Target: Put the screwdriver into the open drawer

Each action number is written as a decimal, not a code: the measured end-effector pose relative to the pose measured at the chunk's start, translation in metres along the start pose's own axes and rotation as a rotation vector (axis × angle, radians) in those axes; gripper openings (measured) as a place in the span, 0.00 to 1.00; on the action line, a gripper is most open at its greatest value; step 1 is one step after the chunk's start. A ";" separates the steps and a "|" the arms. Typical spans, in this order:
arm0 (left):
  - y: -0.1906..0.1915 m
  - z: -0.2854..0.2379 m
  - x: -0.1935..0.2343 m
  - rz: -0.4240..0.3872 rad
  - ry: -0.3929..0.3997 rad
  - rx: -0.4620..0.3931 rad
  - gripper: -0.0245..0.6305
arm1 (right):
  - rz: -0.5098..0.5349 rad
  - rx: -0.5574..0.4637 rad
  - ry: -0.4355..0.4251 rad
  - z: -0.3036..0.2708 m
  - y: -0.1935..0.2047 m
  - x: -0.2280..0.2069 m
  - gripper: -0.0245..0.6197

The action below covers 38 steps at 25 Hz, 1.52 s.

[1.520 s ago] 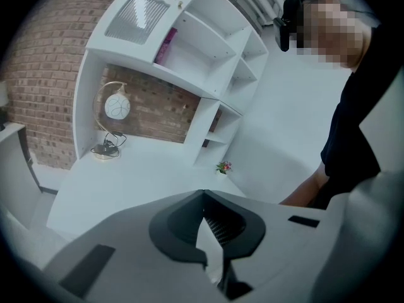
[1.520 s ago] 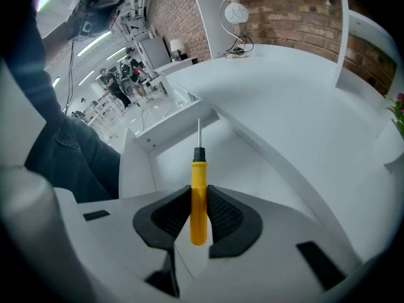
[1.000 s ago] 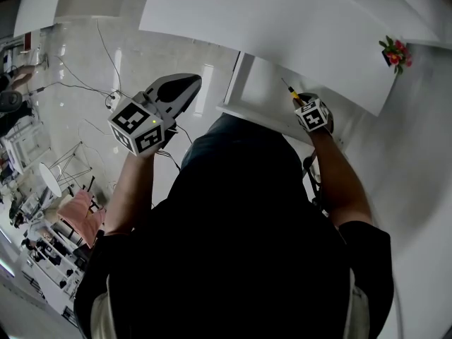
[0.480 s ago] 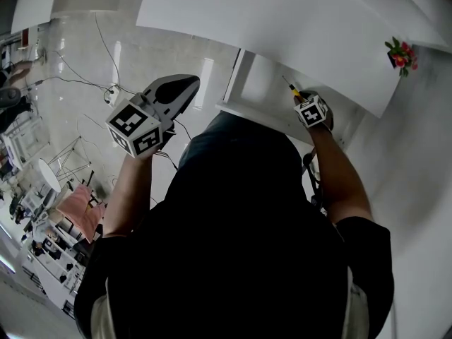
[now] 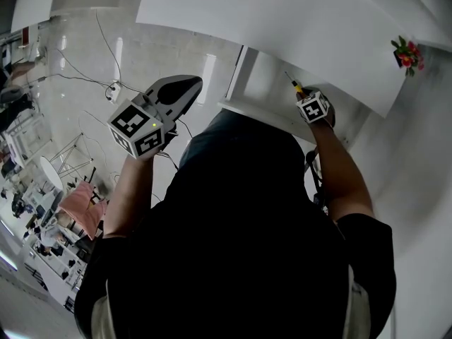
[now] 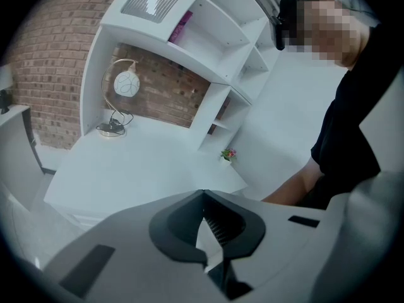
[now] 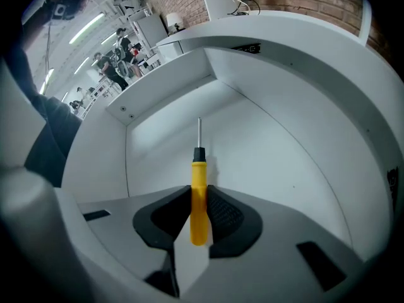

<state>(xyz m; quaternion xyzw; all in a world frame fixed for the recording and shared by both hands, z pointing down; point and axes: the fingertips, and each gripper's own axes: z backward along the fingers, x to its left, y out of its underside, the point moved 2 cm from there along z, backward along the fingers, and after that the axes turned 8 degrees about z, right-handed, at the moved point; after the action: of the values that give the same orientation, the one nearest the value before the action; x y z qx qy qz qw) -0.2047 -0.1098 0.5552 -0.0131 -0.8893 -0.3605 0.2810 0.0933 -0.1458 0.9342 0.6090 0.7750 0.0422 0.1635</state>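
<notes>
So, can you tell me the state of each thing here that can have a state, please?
screwdriver: gripped by its yellow handle, shaft pointing into the drawer, not yet released
drawer: open, nothing lying in the part that shows
right claw: shut on the screwdriver
left claw: shut, holding nothing, raised away from the drawer

Yellow handle and black collar on the screwdriver [image 7: 199, 201], white drawer [image 7: 271, 169], red-brown brick wall [image 6: 44, 62].

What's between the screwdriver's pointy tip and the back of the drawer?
Nothing. The right gripper view shows only the bare white floor of the drawer past the screwdriver.
</notes>
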 end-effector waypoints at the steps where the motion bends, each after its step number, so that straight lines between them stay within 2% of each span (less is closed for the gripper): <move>1: 0.001 0.000 0.000 0.000 0.000 0.003 0.06 | 0.000 0.001 0.002 -0.001 0.000 0.000 0.17; 10: 0.006 0.006 0.003 0.012 -0.003 0.000 0.06 | 0.017 0.024 0.025 -0.005 -0.002 0.001 0.17; 20: 0.012 0.001 -0.007 0.025 0.026 0.000 0.06 | -0.002 -0.003 0.024 -0.009 0.002 0.001 0.18; 22: 0.014 0.000 -0.008 0.024 0.026 -0.002 0.06 | -0.006 -0.005 0.025 -0.010 0.002 0.001 0.21; 29: 0.013 0.005 -0.017 0.014 0.032 -0.012 0.06 | -0.006 -0.063 0.041 0.004 -0.013 0.001 0.23; 38: 0.004 0.016 -0.035 -0.019 0.062 -0.035 0.06 | -0.019 -0.132 0.069 0.051 -0.033 0.012 0.23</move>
<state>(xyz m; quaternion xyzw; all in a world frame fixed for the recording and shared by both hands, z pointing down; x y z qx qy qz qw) -0.1817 -0.0905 0.5305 0.0015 -0.8739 -0.3789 0.3047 0.0753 -0.1498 0.8750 0.5876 0.7815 0.1125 0.1770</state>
